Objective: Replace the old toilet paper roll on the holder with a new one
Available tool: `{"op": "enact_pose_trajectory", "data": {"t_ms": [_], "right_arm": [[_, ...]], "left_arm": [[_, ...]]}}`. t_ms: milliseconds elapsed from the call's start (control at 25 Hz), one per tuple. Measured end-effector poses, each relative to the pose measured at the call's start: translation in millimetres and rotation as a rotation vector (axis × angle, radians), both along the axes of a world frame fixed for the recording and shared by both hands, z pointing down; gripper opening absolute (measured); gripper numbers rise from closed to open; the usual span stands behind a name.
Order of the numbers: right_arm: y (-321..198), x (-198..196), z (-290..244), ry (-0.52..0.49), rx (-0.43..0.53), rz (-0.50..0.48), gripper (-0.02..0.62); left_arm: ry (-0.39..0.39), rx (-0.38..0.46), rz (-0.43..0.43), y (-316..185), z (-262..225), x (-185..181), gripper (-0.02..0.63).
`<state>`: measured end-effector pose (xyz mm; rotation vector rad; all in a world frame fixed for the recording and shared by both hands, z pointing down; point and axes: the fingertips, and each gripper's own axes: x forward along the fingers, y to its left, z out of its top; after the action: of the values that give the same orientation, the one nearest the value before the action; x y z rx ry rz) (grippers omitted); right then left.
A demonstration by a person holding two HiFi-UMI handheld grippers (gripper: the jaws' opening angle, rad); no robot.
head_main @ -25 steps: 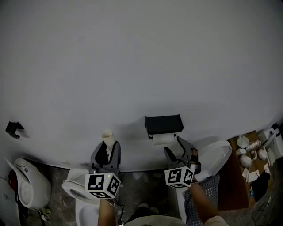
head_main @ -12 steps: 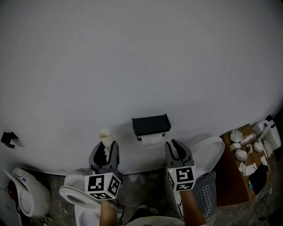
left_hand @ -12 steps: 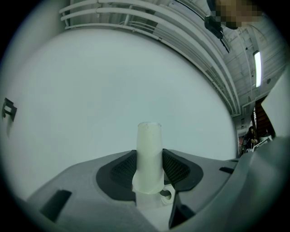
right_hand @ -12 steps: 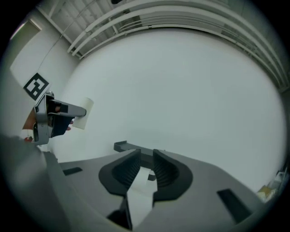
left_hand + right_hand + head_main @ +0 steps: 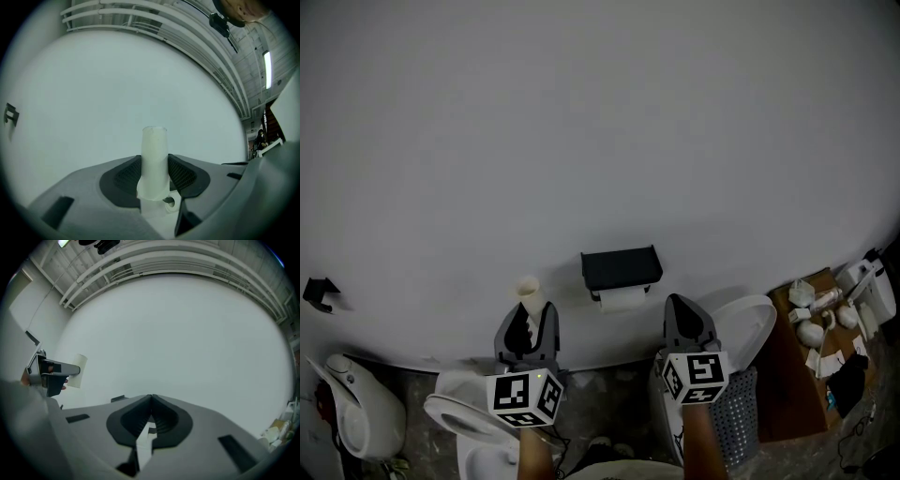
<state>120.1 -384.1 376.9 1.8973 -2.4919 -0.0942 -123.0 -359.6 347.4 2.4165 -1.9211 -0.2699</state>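
A black holder (image 5: 622, 267) is fixed to the white wall, with a white roll of paper (image 5: 622, 299) hanging just under it. My left gripper (image 5: 526, 326) stands left of and below the holder, shut on a pale, bare cardboard tube (image 5: 529, 292) that sticks up past its fingertips. In the left gripper view the tube (image 5: 154, 157) sits upright between the dark pads (image 5: 187, 176). My right gripper (image 5: 685, 322) is right of and below the holder, shut with nothing between its fingers. In the right gripper view its jaws (image 5: 151, 398) meet, and the tube (image 5: 75, 377) shows at far left.
A white toilet (image 5: 467, 413) sits below my left gripper and a raised white lid (image 5: 752, 328) beside my right one, with a mesh basket (image 5: 734, 414) below it. A brown board with several small white items (image 5: 821, 328) lies at right. A black bracket (image 5: 317, 291) is on the wall at left.
My right gripper's jaws have gone from open to shut, and it has rolled upright and drawn away from the roll under the holder. The left gripper still holds the tube.
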Motion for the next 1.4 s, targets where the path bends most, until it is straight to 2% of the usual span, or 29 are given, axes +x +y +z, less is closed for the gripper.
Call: {"op": "enact_pose_trajectory", "data": {"t_ms": [400, 1400], "right_arm": [[-4, 5, 0, -0.002, -0.001, 0.012, -0.009], [3, 9, -5, -0.026, 0.005, 0.02, -0.009]], "left_arm": [[-0.028, -0.003, -0.025, 0, 0, -1, 0.181], [-0.04, -0.002, -0.007, 3, 0, 2, 0.181]]}}
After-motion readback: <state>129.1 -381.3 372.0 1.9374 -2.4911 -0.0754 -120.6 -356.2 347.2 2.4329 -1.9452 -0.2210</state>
